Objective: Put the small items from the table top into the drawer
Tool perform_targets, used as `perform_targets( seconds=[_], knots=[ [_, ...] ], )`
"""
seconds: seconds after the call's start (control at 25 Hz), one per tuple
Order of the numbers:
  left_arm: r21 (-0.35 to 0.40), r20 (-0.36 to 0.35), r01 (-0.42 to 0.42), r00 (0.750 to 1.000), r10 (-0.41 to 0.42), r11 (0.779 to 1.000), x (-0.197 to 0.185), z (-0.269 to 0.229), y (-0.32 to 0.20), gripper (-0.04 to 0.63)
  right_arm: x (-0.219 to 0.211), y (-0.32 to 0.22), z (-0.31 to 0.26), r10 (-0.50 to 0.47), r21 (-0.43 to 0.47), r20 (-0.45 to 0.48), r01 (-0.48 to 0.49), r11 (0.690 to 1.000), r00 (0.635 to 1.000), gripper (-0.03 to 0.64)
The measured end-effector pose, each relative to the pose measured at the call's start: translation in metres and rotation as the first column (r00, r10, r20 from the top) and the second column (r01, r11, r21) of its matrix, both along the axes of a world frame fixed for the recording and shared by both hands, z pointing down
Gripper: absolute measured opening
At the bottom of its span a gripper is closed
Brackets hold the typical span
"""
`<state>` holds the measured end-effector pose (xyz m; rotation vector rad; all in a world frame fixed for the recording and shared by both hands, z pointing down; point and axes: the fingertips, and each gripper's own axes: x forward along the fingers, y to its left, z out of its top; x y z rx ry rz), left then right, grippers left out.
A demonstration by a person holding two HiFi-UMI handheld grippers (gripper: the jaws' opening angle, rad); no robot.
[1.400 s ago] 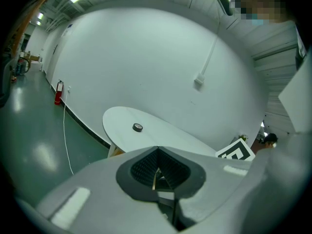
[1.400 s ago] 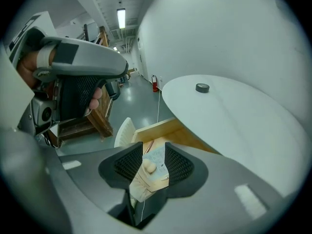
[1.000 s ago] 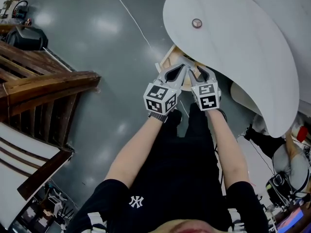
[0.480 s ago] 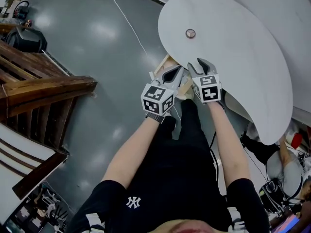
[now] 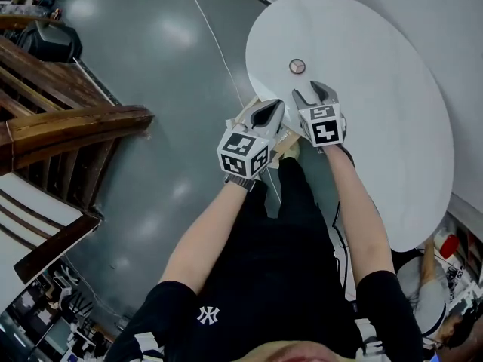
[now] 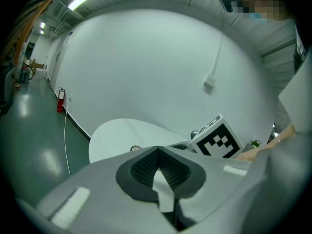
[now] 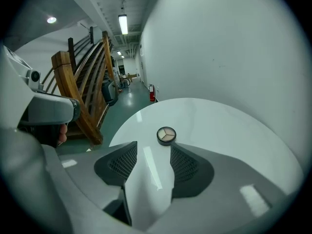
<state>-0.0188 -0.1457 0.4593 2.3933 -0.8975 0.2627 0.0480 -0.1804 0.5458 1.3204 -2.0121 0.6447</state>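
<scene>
A: Where is the thing to be taken?

B: A small round compact [image 5: 297, 66] is seen lying alone on the white table [image 5: 392, 104], in the upper middle of the head view. In the right gripper view it is found just beyond the jaw tips, slightly right of their centre line and untouched.

A: And the jaws?

B: The jaws of the right gripper [image 5: 313, 93] have just been opening and are held wide apart, with nothing between them. Those of the left gripper [image 5: 273, 109] are closed on nothing. That gripper is held beside the open wooden drawer [image 5: 243, 111] at the table's near edge.

A: How is the pickup best done?

B: The approach is judged to be the step in hand. The right jaws should be carried forward until the compact is centred between the pads, then lowered until the tips nearly meet the table. The compact is flat and low, so it is best gripped across its rim. A high closure would likely slip over the lid or push the compact away. Closing should be delayed until both pads are level with its sides.
</scene>
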Motion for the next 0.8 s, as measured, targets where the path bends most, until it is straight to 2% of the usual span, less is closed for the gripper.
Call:
perform_targets(
  seconds=[0.28, 0.52, 0.8],
  knots=[
    [-0.031, 0.01, 0.078, 0.997, -0.078, 0.996, 0.015, 0.02, -0.029, 0.0, 0.011, -0.038, 0.022, -0.073, -0.031, -0.009, 0.073, 0.997, 0.997, 0.271],
    [-0.05, 0.022, 0.125, 0.992, -0.124, 0.991, 0.012, 0.031, -0.044, 0.0, 0.003, -0.058, 0.042, -0.132, -0.071, -0.009, 0.131, 0.989, 0.991, 0.311],
    [-0.059, 0.031, 0.165, 0.986, -0.163, 0.985, 0.002, 0.036, -0.054, 0.0, -0.007, -0.069, 0.055, -0.171, -0.102, -0.032, 0.167, 0.981, 0.985, 0.295]
  ],
)
